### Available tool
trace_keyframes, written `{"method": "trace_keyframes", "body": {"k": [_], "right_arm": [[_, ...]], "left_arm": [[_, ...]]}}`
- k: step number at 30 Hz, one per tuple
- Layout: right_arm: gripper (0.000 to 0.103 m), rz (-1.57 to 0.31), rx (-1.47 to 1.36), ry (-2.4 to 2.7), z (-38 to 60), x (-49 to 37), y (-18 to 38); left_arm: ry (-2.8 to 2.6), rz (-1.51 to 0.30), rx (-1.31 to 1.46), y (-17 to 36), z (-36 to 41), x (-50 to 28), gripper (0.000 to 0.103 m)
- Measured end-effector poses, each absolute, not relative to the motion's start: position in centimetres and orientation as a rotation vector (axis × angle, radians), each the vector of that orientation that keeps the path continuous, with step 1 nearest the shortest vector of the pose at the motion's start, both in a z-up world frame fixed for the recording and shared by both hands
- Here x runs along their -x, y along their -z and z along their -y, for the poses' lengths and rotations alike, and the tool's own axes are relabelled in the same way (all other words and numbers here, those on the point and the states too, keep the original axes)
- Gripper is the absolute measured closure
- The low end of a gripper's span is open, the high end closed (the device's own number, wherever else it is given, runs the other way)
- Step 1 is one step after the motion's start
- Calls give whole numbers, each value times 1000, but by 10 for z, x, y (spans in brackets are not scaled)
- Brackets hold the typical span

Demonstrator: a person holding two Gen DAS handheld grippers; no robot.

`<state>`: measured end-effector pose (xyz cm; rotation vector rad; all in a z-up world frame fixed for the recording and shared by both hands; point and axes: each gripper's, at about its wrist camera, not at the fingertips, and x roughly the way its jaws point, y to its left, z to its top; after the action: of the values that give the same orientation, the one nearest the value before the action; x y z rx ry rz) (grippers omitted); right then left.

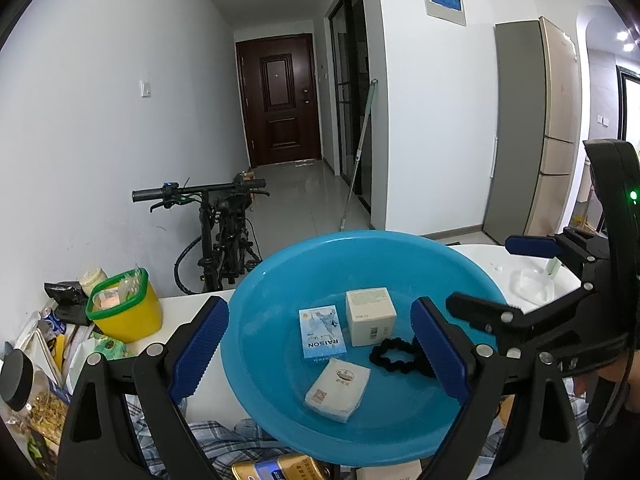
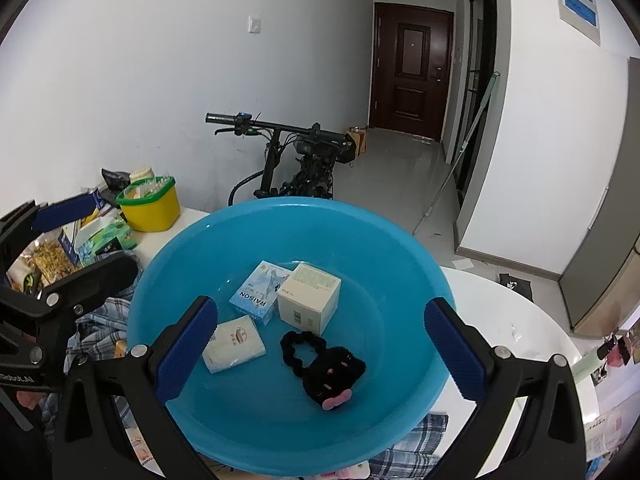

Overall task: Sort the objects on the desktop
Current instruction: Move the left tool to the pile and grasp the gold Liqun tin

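Note:
A blue plastic basin (image 1: 280, 280) (image 2: 400, 256) sits on the white table. In it lie a blue RAISON box (image 1: 322, 332) (image 2: 258, 294), a white cube box (image 1: 370, 316) (image 2: 310, 298), a white tissue pack (image 1: 338, 390) (image 2: 234, 344) and a black hair tie with a plush charm (image 1: 394, 354) (image 2: 324, 364). My left gripper (image 1: 318, 354) is open and empty above the basin. My right gripper (image 2: 320, 354) is open and empty above the basin; it also shows in the left wrist view (image 1: 520, 276).
A yellow tub with a green rim (image 1: 124, 308) (image 2: 150, 204) stands at the left with snack packs (image 2: 104, 236) around it. Plaid cloth (image 1: 224, 436) lies under the basin's near side. A clear container (image 1: 532, 286) sits on the table at right. A bicycle (image 2: 296, 160) stands behind.

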<state>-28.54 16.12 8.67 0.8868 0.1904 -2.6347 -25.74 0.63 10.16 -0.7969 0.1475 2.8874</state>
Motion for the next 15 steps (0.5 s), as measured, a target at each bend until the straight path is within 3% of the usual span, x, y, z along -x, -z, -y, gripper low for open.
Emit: {"method": "trace_keyframes", "body": {"k": [5, 15], "right_arm": [[0, -169, -886, 2640, -165, 286, -88], [0, -191, -861, 2624, -157, 281, -93]], "left_arm": [[-2918, -197, 831, -94, 4, 244, 9], [-2929, -49, 1036, -28, 50, 214, 9]]}}
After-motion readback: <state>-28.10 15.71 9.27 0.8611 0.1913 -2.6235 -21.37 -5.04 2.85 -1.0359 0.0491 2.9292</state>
